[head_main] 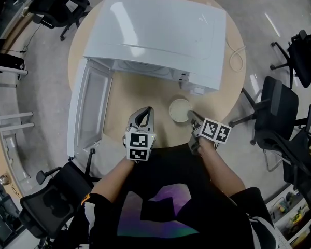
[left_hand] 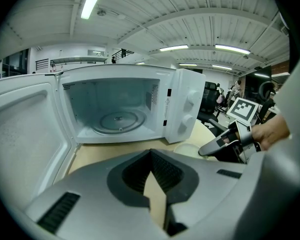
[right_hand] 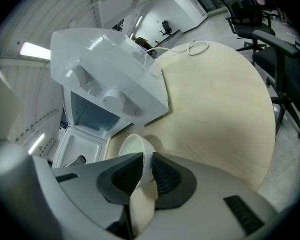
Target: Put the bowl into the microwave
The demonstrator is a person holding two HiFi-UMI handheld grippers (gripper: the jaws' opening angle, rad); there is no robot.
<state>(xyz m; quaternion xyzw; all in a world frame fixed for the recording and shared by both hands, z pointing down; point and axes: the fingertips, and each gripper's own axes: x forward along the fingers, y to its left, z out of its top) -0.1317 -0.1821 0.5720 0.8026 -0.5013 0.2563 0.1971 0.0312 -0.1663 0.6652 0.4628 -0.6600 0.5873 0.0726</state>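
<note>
Our right gripper pinched the bowl rim at lower centre, our left gripper closed on nothing, microwave open

The microwave stands on the far half of the bench, cavity facing the person. Its door stands open at the left, reaching toward the bench's near edge. The turntable lies on the cavity floor. The bowl sits on the bench just before the microwave's right end. The right gripper is at the bowl's near right side, with the bowl's wall between its fingers. The left gripper is left of the bowl, apart from it, before the cavity. A cable lies on the bench right of the microwave. Chairs stand on the floor right of the bench.
</note>
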